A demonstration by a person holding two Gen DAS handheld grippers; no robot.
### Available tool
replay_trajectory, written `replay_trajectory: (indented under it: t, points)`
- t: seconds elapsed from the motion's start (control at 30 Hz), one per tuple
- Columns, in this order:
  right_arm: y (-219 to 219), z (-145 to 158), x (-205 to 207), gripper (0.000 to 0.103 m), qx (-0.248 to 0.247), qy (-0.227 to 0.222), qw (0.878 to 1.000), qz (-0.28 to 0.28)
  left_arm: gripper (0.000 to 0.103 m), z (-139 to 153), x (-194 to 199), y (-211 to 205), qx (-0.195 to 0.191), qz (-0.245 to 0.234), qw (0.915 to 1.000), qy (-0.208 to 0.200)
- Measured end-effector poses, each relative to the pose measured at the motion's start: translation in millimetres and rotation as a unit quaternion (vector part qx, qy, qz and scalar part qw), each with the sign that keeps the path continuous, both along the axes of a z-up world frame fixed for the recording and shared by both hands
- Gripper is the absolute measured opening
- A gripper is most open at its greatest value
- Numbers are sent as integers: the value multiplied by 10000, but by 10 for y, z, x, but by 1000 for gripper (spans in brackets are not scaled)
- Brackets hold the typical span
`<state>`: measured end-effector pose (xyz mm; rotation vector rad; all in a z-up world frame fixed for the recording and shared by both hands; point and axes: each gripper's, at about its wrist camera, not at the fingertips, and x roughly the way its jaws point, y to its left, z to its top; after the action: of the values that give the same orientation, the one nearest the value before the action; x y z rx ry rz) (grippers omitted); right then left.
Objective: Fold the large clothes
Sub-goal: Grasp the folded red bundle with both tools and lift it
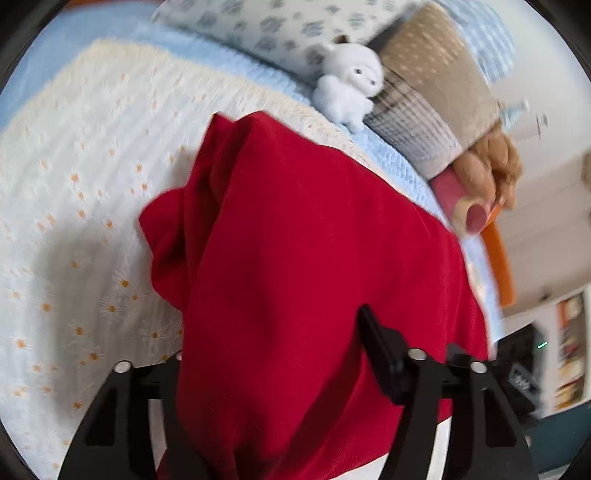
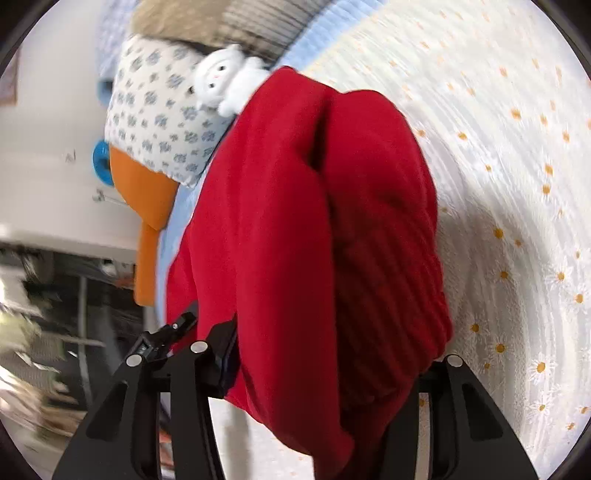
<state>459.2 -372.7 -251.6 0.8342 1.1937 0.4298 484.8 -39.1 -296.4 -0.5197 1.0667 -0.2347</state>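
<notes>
A large red garment (image 1: 295, 258) hangs bunched from both grippers above a bed with a white daisy-print cover (image 1: 74, 184). In the left wrist view my left gripper (image 1: 295, 369) is shut on the red garment, whose cloth drapes over and hides the fingertips. In the right wrist view the same red garment (image 2: 314, 240) fills the middle, and my right gripper (image 2: 325, 354) is shut on its ribbed edge. The cloth hides its fingertips too.
At the head of the bed sit a white plush toy (image 1: 351, 85), a patterned pillow (image 1: 258, 26), a brown cushion (image 1: 436, 74) and a brown teddy (image 1: 491, 166). An orange bed edge (image 1: 502, 266) and shelves (image 1: 569, 350) lie beyond. The daisy cover (image 2: 517, 184) spreads right.
</notes>
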Motion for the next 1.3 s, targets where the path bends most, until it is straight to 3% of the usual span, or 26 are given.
replay_trajectory:
  t: [0.07,0.17,0.27,0.47,0.57,0.63,0.77,0.9,1.07,1.23,1.3]
  points:
    - [56,89,-42,42,-207,-159,9996,62,55,115,-67,-98,316,-52,9994,-138]
    - [125,338,-139,37,-631,-557,9961,250,49,268,-156,-146,311,12,9994,-175]
    - [74,594,-260,35,-754,-829,9933,283,47,509,-318,-286,522,11,9981,-335]
    - [-554,1251,-805,34,-680,-1422,9875,24,45,1234,-760,-796,438,-397,9945,-866]
    - [-925,1615,-1138,34,-741,-1735,9818,-209,45,1690,-976,-1336,524,-701,9882,-1255]
    - [-1248,1845,-1389,34,-806,-1924,9772,-400,45,2008,-1158,-1789,617,-979,9811,-1553]
    - [-2085,2319,-2041,34,-1030,-2324,9626,-941,45,2508,-1475,-2650,439,-1541,9655,-2051]
    - [-2889,2641,-2775,34,-1417,-2538,9439,-1569,45,2802,-1854,-3672,121,-2192,9423,-2529]
    - [-3682,2793,-3459,34,-1910,-2583,9205,-2226,45,2895,-2116,-4752,-223,-2836,9227,-2604]
    - [-4331,2722,-3948,34,-2247,-2832,8906,-2761,45,2797,-2406,-5501,-454,-3108,8994,-3042]
    - [-4420,2596,-4079,34,-2345,-2914,8828,-2843,45,2619,-2475,-5667,-671,-3176,8986,-2952]
